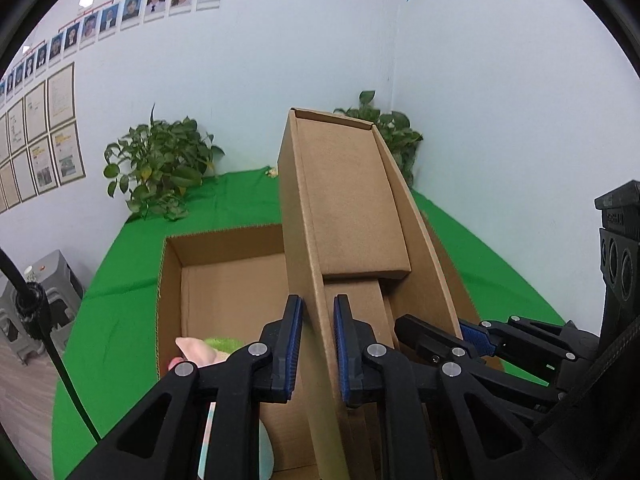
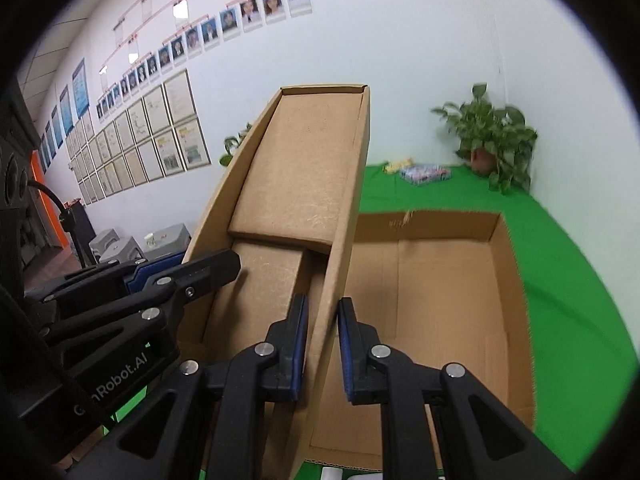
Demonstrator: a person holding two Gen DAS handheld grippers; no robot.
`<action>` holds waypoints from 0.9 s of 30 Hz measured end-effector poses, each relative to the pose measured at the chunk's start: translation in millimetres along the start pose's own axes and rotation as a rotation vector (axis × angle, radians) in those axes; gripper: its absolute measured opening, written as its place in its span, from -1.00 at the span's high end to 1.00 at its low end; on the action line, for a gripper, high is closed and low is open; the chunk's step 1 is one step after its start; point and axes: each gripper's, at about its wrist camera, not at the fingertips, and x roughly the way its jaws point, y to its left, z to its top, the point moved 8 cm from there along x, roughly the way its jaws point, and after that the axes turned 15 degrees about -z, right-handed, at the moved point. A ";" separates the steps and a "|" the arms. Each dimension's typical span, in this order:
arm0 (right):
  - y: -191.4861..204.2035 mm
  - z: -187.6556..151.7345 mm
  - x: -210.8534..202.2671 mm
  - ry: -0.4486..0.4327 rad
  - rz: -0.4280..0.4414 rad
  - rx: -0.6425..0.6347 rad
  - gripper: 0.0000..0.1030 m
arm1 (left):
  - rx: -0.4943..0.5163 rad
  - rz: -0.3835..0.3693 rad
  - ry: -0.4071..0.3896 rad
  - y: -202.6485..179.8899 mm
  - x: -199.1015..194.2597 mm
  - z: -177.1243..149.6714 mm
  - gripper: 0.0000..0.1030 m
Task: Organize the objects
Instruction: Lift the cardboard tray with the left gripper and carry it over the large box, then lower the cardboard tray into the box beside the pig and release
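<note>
Left gripper (image 1: pixel 318 344): jaws closed down on the left side wall of the cardboard tray (image 1: pixel 352 208); blue pads press the wall from both sides.
Right gripper (image 2: pixel 323 346): jaws closed down on the tray's right side wall (image 2: pixel 344 240), pads pressing it from both sides; in the left wrist view it shows at lower right (image 1: pixel 460 336).
Cardboard tray: shallow, long and narrow, brown; held in the air between the two grippers, its far end tilted up toward the wall, open side facing the cameras.
Tray inside: a folded cardboard flap lies flat on its floor; nothing else visible in it.
Open box (image 1: pixel 224 272): larger brown carton on the green cloth (image 1: pixel 120 320), flaps open, below and behind the tray; the tray's near end hangs over its opening.
Box contents: at the near left corner a pale pink and light green soft thing (image 1: pixel 208 350), partly hidden by the left gripper; cannot tell what it is.
Green cloth: covers the table up to the room corner.
Plants: one potted plant (image 1: pixel 160 168) at the back left, another (image 2: pixel 496 144) in the corner, both on the cloth.
Small packet (image 2: pixel 426 174): colourful, lies on the cloth near the corner plant, well apart from the box.
Wall: rows of portrait photos and framed papers (image 2: pixel 160 136).
Floor at left: grey stools (image 1: pixel 52 280).
</note>
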 end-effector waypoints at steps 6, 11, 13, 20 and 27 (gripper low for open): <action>1.3 -14.8 29.8 0.066 -0.013 -0.001 0.73 | -0.051 -0.008 0.069 23.2 36.9 -31.9 0.77; 8.9 -34.9 55.0 0.130 0.000 0.001 0.72 | -0.077 0.019 0.130 51.0 62.1 -64.2 0.78; 11.0 -42.9 65.5 0.157 0.006 0.003 0.73 | -0.096 0.018 0.158 60.7 70.2 -79.3 0.79; 15.2 -70.1 97.5 0.233 0.023 0.021 0.73 | -0.140 0.038 0.243 106.3 116.9 -122.8 0.79; 15.7 -94.6 117.4 0.282 0.036 0.054 0.73 | -0.142 0.076 0.329 124.5 149.2 -161.1 0.81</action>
